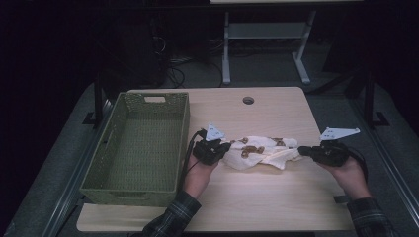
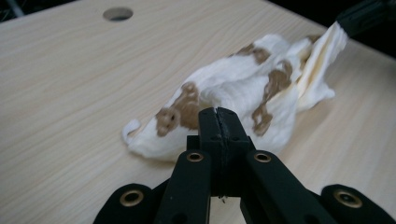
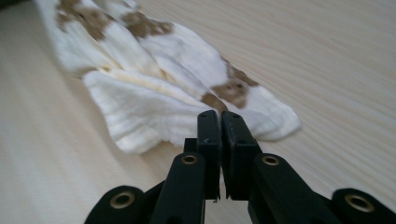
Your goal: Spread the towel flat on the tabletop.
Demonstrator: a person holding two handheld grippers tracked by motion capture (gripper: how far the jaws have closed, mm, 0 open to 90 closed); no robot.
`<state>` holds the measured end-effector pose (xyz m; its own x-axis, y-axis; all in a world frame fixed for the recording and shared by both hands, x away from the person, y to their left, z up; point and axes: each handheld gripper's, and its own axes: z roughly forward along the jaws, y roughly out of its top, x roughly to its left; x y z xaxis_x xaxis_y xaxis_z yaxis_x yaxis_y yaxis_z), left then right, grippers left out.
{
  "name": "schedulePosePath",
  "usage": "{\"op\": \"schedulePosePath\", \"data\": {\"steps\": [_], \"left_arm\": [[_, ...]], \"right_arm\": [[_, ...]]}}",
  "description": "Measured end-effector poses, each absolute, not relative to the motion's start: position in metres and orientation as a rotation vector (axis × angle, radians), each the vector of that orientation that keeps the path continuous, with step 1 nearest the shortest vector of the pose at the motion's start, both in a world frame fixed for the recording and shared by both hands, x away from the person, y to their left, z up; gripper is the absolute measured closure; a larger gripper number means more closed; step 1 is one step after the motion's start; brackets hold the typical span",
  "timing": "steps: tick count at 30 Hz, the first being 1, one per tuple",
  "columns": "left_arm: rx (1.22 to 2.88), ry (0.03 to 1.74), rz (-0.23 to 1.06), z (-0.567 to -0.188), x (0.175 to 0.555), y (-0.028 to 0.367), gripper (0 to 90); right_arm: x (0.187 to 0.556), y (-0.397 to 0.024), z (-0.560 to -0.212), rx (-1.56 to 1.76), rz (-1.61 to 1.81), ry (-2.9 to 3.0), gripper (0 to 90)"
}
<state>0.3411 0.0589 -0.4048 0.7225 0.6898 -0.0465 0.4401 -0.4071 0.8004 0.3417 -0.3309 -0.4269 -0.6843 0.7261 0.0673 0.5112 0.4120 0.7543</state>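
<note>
Both grippers pinch the cloth [image 1: 258, 151], the left gripper [image 1: 221, 150] and right gripper [image 1: 302, 150] at opposite ends, jaws clamped tight, probably to lift it toward the basket [image 1: 111, 148] left of it.

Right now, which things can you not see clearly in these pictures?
- Cloth corners: pinched inside the left gripper and right gripper, hidden by their jaws.
- Cloth print: too small in high view, blurred in right gripper view.
- Basket near wall's inside: hidden by its rim, high view.
</note>
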Motion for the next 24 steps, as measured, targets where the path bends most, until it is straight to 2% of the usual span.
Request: {"op": "schedulePosePath", "data": {"steps": [5,12,15,17,24], "left_arm": [[2.112,0.904,0.388,-0.421,0.349,0.055,89.7],[2.186,0.957,0.392,-0.441,0.36,0.054,89.6],[2.181,0.953,0.389,-0.442,0.359,0.054,88.6],[2.162,0.941,0.391,-0.437,0.356,0.055,84.7],[2.161,0.835,0.39,-0.419,0.337,0.054,75.2]], "right_arm": [[0.364,-0.333,-0.445,1.148,1.04,2.426,85.9],[0.375,-0.329,-0.46,1.183,0.979,2.455,85.0],[0.374,-0.332,-0.458,1.193,0.996,2.445,76.2],[0.372,-0.336,-0.452,1.193,1.046,2.418,72.1],[0.354,-0.334,-0.431,1.129,1.162,2.382,69.8]]}}
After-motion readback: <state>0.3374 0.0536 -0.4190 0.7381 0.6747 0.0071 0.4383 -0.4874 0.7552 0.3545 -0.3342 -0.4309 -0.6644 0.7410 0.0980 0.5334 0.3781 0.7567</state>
